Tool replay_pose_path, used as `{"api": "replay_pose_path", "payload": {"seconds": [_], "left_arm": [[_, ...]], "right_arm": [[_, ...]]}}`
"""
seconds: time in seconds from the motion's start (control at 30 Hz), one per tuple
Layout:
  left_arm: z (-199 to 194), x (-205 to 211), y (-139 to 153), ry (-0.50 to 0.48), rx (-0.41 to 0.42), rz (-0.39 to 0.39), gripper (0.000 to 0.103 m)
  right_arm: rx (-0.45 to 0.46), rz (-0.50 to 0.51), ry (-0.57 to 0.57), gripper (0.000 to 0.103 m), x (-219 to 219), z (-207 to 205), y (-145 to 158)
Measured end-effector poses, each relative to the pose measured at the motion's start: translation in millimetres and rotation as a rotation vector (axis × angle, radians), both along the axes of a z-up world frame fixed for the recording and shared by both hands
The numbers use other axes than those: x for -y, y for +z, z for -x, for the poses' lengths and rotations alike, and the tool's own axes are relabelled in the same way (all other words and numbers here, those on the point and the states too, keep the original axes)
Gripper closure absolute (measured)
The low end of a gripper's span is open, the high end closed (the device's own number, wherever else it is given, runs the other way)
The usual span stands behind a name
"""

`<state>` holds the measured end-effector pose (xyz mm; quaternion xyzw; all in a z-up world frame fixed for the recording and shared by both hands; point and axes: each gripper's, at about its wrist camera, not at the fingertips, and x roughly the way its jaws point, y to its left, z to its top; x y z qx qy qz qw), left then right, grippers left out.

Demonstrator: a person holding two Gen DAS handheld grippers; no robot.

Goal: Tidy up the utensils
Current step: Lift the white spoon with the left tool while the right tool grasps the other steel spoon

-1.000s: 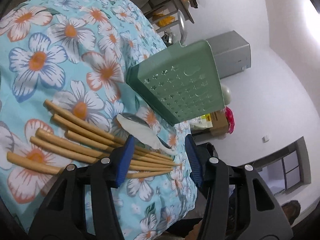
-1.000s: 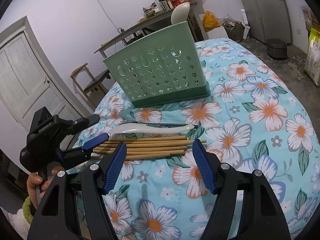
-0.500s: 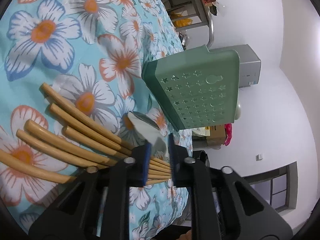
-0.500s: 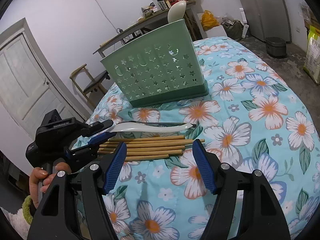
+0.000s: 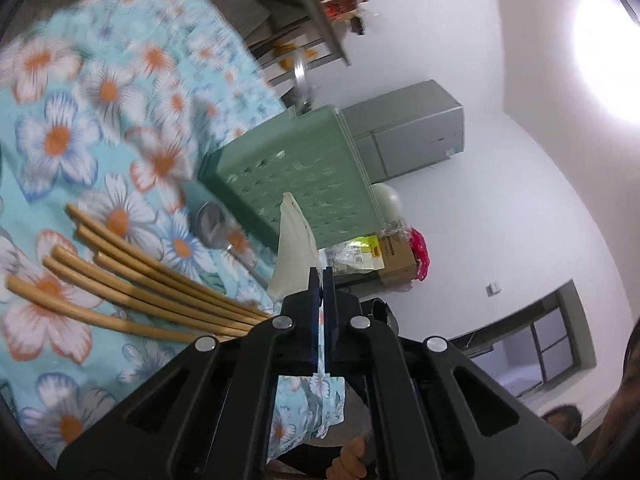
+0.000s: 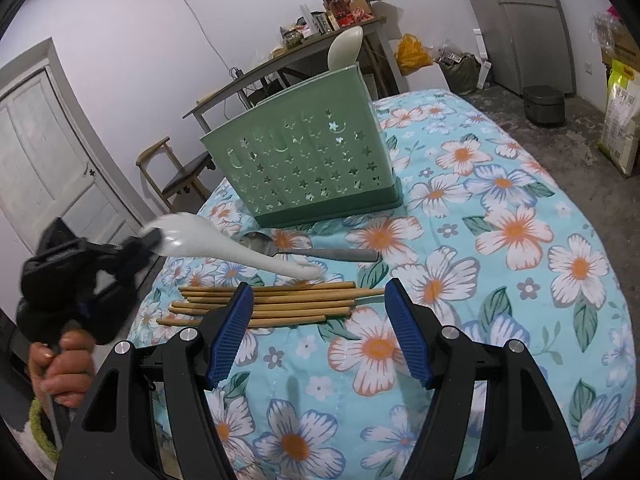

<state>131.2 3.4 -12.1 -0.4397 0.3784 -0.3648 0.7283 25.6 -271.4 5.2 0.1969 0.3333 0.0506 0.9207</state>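
My left gripper (image 5: 319,276) is shut on a white ceramic spoon (image 5: 294,248) and holds it tilted above the floral tablecloth; the same gripper (image 6: 154,236) and spoon (image 6: 224,246) show at the left of the right wrist view. Several wooden chopsticks (image 6: 264,304) lie side by side on the cloth, also in the left wrist view (image 5: 132,280). A metal spoon (image 6: 304,250) lies between them and the green perforated utensil holder (image 6: 308,160), which also shows in the left wrist view (image 5: 296,184). My right gripper (image 6: 320,332) is open and empty, just in front of the chopsticks.
The table has a blue floral cloth (image 6: 500,260). A white spoon (image 6: 346,46) stands in the holder's right end. Beyond the table are a wooden chair (image 6: 176,172), a cluttered desk (image 6: 312,36), a grey fridge (image 5: 412,132) and a door (image 6: 48,152).
My left gripper closed on the white spoon and lifted it off the cloth, uncovering the metal spoon. The right gripper stayed open and nearly still.
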Motion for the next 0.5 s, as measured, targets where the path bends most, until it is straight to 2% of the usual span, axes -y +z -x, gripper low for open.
{"api": "replay_pose_path", "payload": {"seconds": [0.13,0.3,0.5], "left_arm": [[13,-19,29,0.040,0.100,-0.027,0.103],[31,-51,61,0.137,0.218,-0.111,0.103],[39,-81,80,0.256,0.297,-0.208,0.103]], "right_arm": [[0.012,0.031,0.005,0.037,-2,2,4],[0.035,0.100,0.049,0.039,-17,-3,12],[0.068,0.197,0.162,0.044,-49,-26,21]]}}
